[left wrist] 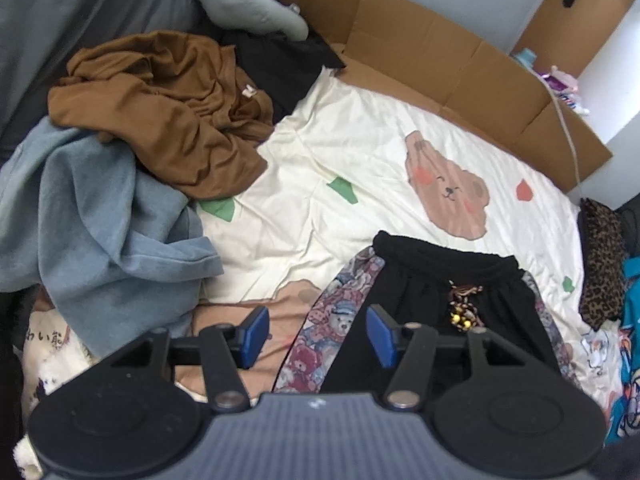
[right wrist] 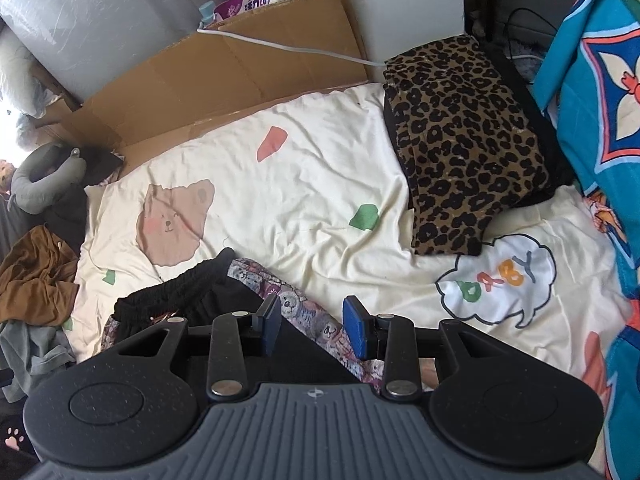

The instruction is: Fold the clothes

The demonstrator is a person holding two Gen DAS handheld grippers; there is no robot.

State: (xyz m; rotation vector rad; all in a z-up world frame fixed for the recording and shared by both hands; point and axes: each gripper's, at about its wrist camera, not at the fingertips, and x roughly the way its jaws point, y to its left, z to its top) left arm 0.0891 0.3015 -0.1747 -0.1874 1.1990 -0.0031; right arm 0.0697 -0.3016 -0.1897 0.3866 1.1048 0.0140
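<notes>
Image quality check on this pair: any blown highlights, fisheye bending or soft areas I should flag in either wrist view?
Left wrist view: strong fisheye bending of the cardboard edge, black corner vignetting, soft focus on the brown garment; the sheet is bright but keeps its creases. Right wrist view: blown-out patch at the far left edge, glare on the plastic wrap, crisp leopard-print cloth.

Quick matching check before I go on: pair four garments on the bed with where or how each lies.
Things:
1. brown crumpled top
2. light blue sweatshirt
3. leopard-print folded garment
4. black shorts with bear-print side panels

Places:
A. folded, at the bed's right edge
B. spread flat just ahead of both open tools
C. heaped at left, under the brown one's edge
D. bunched on top of the pile, far left

Pairs: 1-D, 2-C, 3-A, 4-B
</notes>
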